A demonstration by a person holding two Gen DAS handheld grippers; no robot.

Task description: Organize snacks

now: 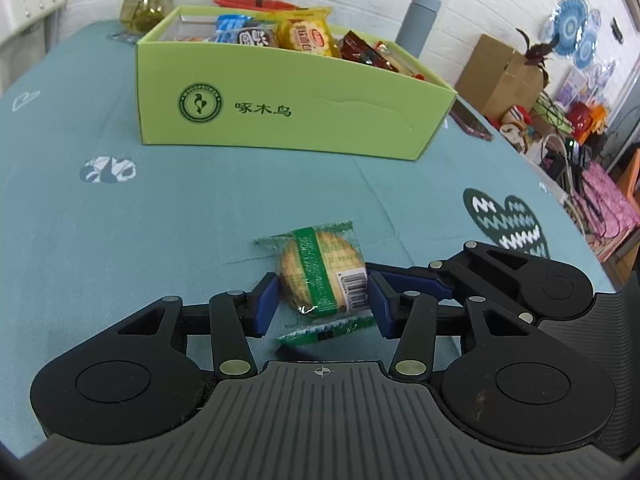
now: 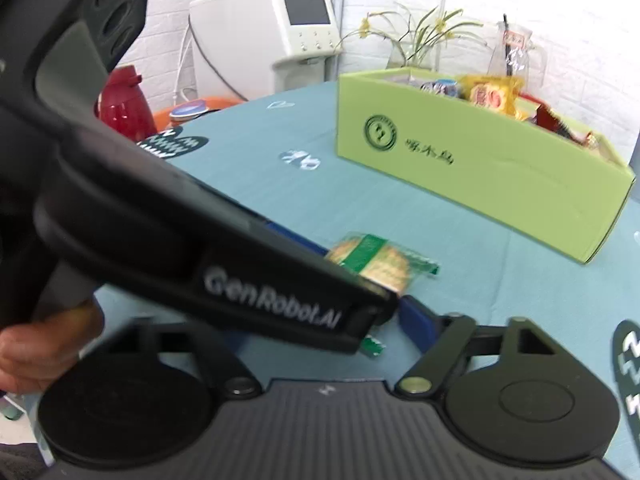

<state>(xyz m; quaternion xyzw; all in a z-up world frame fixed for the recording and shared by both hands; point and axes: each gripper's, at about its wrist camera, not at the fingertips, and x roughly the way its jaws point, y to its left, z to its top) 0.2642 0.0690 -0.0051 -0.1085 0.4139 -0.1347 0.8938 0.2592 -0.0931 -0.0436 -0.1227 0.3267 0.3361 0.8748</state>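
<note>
Nearest my left camera is my left gripper (image 1: 322,298), its two blue pads (image 1: 267,298) set on either side of a round biscuit in a clear wrapper with a green band (image 1: 323,270). The pads sit right against the packet's edges, and I read that as a grip on it, the packet lying flat on the teal tablecloth (image 1: 200,216). Its crimped tail sticks back between the jaws toward the camera. From my right camera the left tool's black body crosses the foreground, blurred, with my hand (image 2: 38,354) on its handle at the lower left. My right gripper (image 2: 384,320) shows only one blue pad (image 2: 418,326) clearly, just beside the same packet (image 2: 374,262); the other finger is hidden behind the left tool, so I cannot tell whether the right jaws are open or pressing on anything. Farther across the cloth stands the light green box (image 1: 288,108), already holding several wrapped snacks (image 1: 306,36), well apart from the biscuit. Behind the box are a glass vase with yellow flowers (image 1: 146,8) and a grey bottle (image 1: 420,20).
</note>
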